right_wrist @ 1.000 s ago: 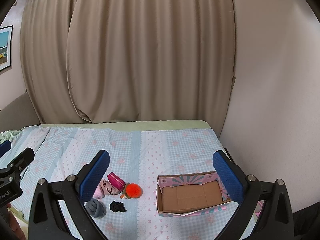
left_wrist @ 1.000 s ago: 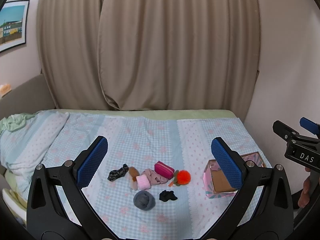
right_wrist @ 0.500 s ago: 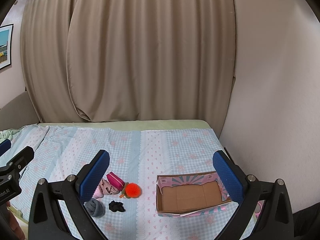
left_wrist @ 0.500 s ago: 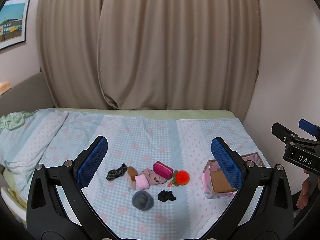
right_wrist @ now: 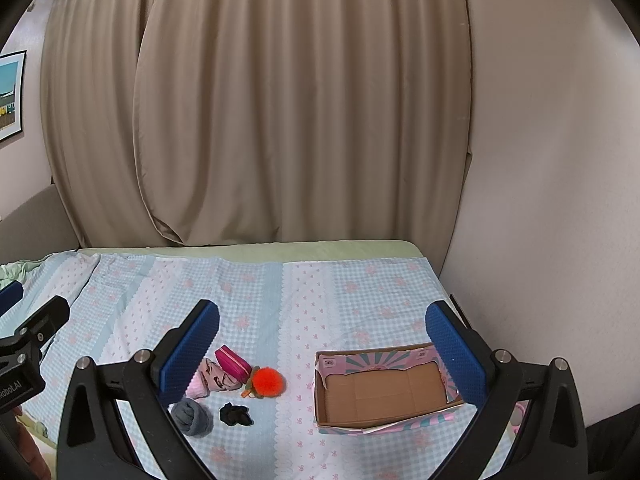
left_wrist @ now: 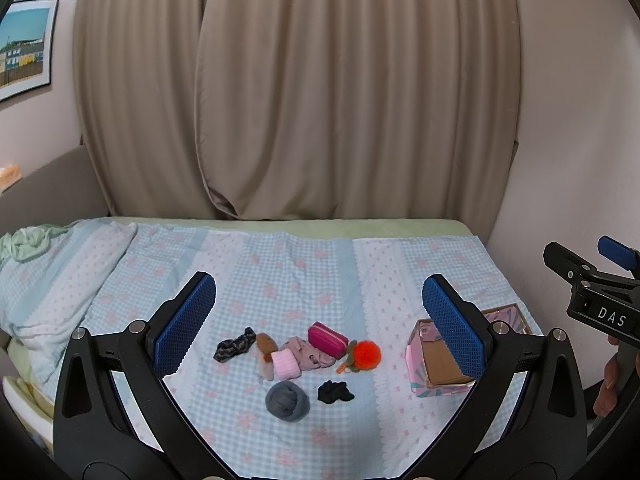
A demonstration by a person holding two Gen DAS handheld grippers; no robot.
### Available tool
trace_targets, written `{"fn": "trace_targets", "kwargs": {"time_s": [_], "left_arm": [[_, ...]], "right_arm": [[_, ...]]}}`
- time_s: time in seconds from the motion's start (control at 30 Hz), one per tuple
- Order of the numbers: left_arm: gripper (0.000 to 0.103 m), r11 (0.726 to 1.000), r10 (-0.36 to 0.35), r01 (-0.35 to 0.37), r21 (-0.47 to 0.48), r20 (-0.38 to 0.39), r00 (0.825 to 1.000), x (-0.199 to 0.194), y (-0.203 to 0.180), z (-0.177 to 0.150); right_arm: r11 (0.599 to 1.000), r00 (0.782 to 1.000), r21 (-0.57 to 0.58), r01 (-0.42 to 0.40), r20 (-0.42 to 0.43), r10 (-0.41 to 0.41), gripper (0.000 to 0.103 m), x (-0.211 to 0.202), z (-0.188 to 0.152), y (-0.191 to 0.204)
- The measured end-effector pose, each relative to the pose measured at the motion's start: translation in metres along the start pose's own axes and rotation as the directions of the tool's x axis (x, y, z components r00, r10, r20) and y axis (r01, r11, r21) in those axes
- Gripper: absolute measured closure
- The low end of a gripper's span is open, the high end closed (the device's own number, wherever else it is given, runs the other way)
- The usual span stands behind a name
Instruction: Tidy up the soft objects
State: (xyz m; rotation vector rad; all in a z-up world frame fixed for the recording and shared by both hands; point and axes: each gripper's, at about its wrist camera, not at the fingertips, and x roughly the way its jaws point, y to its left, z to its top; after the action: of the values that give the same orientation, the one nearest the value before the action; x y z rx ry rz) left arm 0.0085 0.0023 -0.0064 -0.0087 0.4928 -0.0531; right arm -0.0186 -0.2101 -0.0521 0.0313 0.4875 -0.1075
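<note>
- Your left gripper (left_wrist: 318,322) hangs above the bed (left_wrist: 288,276) with its blue-padded jaws spread wide and nothing between them.
- Your right gripper (right_wrist: 322,346) is spread just as wide, also gripping nothing.
- The soft objects lie in a loose cluster on the checked blue bedspread, between the left gripper's fingers in the left wrist view.
- At the left end of the cluster sits a dark patterned scrunchie (left_wrist: 235,345), with a small brown plush piece (left_wrist: 266,343) just beside it.
- A pink rolled sock (left_wrist: 285,365) touches a crumpled pale pink cloth (left_wrist: 308,354), and a magenta pouch (left_wrist: 327,340) rests against the far side of that cloth.
- An orange pom-pom (left_wrist: 366,354) lies just right of the pouch.
- Nearer to you, a grey rolled sock (left_wrist: 287,401) and a black scrunchie (left_wrist: 335,392) sit side by side, slightly apart from the rest.
- The pink cardboard box (right_wrist: 382,390) stands open to the right of the cluster, near the bed's right edge; its brown floor shows nothing inside.
- In the right wrist view the box sits between your right gripper's fingers, with its right end behind the right pad.
- Beige curtains (left_wrist: 296,92) hang behind the bed, and a framed picture (left_wrist: 26,46) is on the left wall.
</note>
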Motion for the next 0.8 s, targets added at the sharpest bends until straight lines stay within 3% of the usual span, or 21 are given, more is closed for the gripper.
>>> {"fn": "trace_targets", "kwargs": {"time_s": [0.43, 0.63, 0.8], "left_arm": [[0.001, 1.000, 0.015, -0.016, -0.021, -0.026, 1.000, 0.008, 0.018, -0.005], [0.001, 0.999, 0.016, -0.020, -0.035, -0.122, 0.992, 0.032, 0.047, -0.022], [0.001, 1.000, 0.003, -0.007, -0.017, -0.218, 0.976, 0.067, 0.072, -0.048]], "right_arm": [[1.000, 1.000, -0.007, -0.001, -0.004, 0.001, 0.000, 0.002, -0.001, 0.002], [0.999, 0.998, -0.006, -0.033, -0.054, 0.032, 0.000, 0.022, -0.008, 0.021], [0.999, 0.991, 0.003, -0.052, -0.121, 0.052, 0.000, 0.055, -0.022, 0.046]]}}
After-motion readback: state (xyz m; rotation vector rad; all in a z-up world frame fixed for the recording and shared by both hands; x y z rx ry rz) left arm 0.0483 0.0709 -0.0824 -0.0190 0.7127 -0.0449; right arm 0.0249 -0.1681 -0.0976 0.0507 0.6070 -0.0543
